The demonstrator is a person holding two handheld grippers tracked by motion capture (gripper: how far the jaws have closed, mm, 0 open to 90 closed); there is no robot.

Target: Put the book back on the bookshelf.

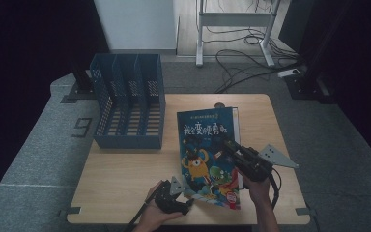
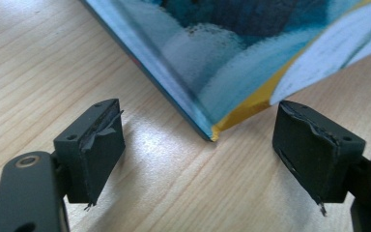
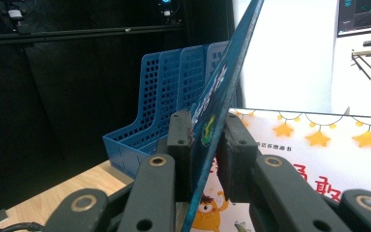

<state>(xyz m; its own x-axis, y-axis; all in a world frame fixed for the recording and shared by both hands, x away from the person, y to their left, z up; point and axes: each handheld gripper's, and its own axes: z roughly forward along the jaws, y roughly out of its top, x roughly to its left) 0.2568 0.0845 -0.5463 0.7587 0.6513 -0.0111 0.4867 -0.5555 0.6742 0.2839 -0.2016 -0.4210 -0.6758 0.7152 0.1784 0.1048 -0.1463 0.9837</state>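
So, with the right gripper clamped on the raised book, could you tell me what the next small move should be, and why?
Probably close the left gripper on the book's lower corner. That corner rests on the table between its open jaws, untouched, while the right gripper pinches the tilted book by one edge. A second hold should steady it before it goes toward the blue file rack.

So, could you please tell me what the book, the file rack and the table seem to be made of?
Book: paper with a glossy printed cover, judging by the sheen.
File rack: probably moulded blue plastic; perforated walls.
Table: pale wood or wood-look laminate, with visible grain.
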